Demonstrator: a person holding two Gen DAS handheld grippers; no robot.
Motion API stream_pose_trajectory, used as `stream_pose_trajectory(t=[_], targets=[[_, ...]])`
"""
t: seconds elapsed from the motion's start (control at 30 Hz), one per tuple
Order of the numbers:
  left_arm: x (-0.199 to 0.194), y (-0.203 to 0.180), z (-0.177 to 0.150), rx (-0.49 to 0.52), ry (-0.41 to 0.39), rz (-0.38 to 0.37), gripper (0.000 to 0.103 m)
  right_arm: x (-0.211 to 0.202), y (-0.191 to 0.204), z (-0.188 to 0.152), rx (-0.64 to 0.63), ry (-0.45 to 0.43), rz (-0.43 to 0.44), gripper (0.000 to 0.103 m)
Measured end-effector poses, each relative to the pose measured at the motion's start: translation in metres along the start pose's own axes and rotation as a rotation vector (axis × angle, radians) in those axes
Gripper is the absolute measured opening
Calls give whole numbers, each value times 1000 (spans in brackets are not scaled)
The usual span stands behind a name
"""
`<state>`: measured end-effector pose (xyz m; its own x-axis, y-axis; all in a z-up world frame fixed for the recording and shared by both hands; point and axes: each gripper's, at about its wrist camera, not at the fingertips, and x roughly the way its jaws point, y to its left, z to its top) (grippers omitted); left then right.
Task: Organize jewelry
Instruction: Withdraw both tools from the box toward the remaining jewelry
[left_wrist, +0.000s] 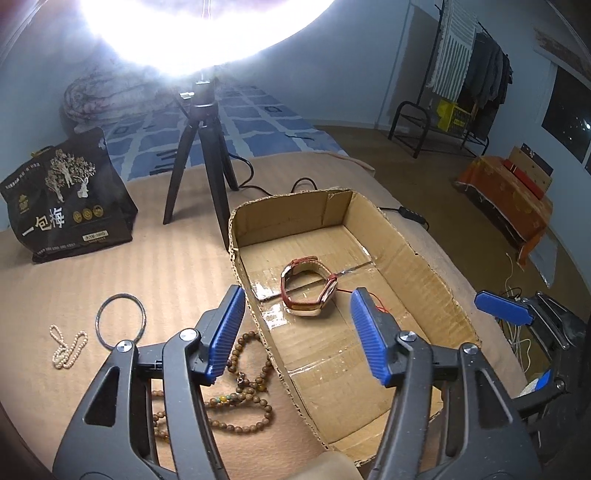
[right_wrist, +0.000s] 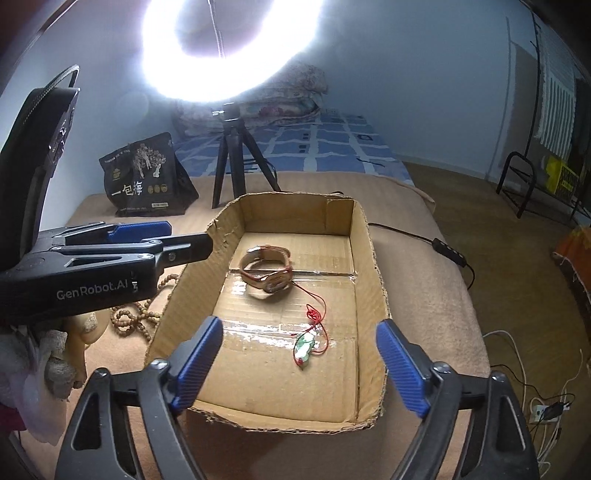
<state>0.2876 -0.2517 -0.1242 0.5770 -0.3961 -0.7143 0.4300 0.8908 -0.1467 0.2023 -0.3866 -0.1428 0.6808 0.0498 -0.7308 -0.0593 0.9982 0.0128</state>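
Both grippers, left (left_wrist: 297, 332) and right (right_wrist: 299, 365), gape wide and empty over the box (right_wrist: 364, 258). Inside lie the watch (right_wrist: 267, 271) and, at its 5 o'clock, a red-corded pendant (right_wrist: 304, 345). At the box's 9 o'clock: beads (left_wrist: 240, 398), ring (left_wrist: 120, 321), pearls (left_wrist: 68, 349). At 12: tripod (left_wrist: 201, 162), bag (left_wrist: 68, 195).

Right tool (right_wrist: 299, 365) gapes empty over the cardboard box (right_wrist: 373, 266) — watch (right_wrist: 266, 271) and red-corded pendant (right_wrist: 304, 345) inside.
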Motion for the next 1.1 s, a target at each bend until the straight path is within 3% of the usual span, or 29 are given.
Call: stream_pose_trajectory(t=[0.5,1.1], targets=[[-23,35,-2,-14,-23,34,70,-6,23,7,-32,6,30,91],[-61,157,-24,-118,-23,160,70,-2,92,19,-114,42,201,90]])
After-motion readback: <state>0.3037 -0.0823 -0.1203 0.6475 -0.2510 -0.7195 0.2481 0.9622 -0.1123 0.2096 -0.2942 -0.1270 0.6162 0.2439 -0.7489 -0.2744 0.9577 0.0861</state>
